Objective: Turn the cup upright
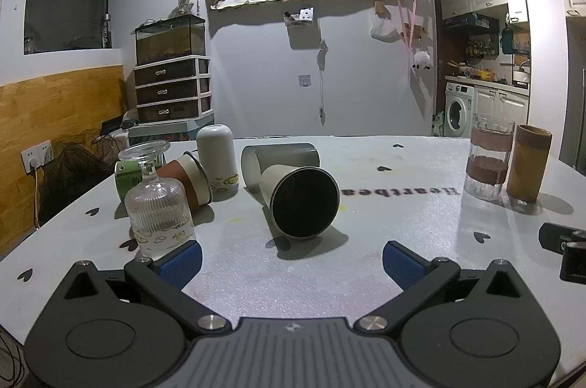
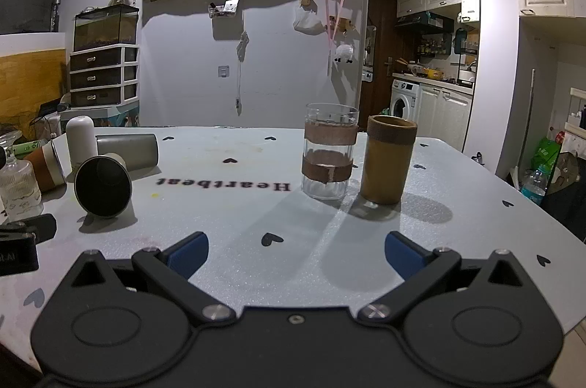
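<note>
Blue pads (image 1: pixel 181 265) of the left gripper (image 1: pixel 291 261) are seen spread wide with nothing between them, hovering low over the table (image 1: pixel 384 227), and the right gripper (image 2: pixel 296 258) is spread just as wide and empty too, so nothing is being held on either side. Straight ahead of the left gripper a beige cup (image 1: pixel 298 201) is lying on its side, dark mouth turned toward the camera, touching or nearly touching a grey cup (image 1: pixel 280 161) that's also tipped over behind it. Off to the left a brown cup (image 1: pixel 185 181) is lying down as well, with a green can (image 1: pixel 128 174) on its side behind it, and a ribbed glass (image 1: pixel 159 208) is parked upside down, foot in the air, just beside the left pad. A white cup (image 1: pixel 216 163) looks to be standing mouth-down too, though that can't be confirmed. On the right a banded glass (image 2: pixel 329 155) and a bamboo cup (image 2: pixel 386 161) are already upright, side by side, so those two can probably be counted as done. Progress is guessed at maybe a quarter: two standing, a cluster of about six left. Since the beige cup is lined up dead centre with the left jaws, it's likely the one being gone for, but no contact is made yet.
</note>
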{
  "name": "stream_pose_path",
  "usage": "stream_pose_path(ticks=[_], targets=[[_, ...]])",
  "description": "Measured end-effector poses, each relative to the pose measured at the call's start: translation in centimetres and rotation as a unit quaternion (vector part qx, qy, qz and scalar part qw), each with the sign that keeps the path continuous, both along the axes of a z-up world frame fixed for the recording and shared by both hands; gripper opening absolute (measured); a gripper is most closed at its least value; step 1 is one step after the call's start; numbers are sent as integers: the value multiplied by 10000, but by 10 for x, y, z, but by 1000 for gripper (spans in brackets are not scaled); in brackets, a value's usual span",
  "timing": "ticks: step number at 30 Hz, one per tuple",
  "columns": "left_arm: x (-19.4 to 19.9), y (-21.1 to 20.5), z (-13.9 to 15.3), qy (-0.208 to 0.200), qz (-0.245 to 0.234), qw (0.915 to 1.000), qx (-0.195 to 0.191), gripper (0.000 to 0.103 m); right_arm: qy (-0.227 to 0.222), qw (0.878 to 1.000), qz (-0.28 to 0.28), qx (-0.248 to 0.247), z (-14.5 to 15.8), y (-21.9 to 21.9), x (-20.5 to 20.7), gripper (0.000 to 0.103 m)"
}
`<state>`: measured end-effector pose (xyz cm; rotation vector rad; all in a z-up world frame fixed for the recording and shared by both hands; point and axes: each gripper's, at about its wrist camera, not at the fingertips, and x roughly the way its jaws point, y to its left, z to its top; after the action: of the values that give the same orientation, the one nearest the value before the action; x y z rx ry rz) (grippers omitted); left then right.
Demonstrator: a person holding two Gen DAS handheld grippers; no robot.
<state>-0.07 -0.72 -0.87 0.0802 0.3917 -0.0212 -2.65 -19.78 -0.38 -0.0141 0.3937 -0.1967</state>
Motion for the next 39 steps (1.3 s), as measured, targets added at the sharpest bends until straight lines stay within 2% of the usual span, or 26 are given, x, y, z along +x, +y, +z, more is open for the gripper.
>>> stream_pose_path(ticks=[39], targets=[[2,-4,1,21,63,10000,-6,103,-4,10000,4,18,0,-2,0,103]])
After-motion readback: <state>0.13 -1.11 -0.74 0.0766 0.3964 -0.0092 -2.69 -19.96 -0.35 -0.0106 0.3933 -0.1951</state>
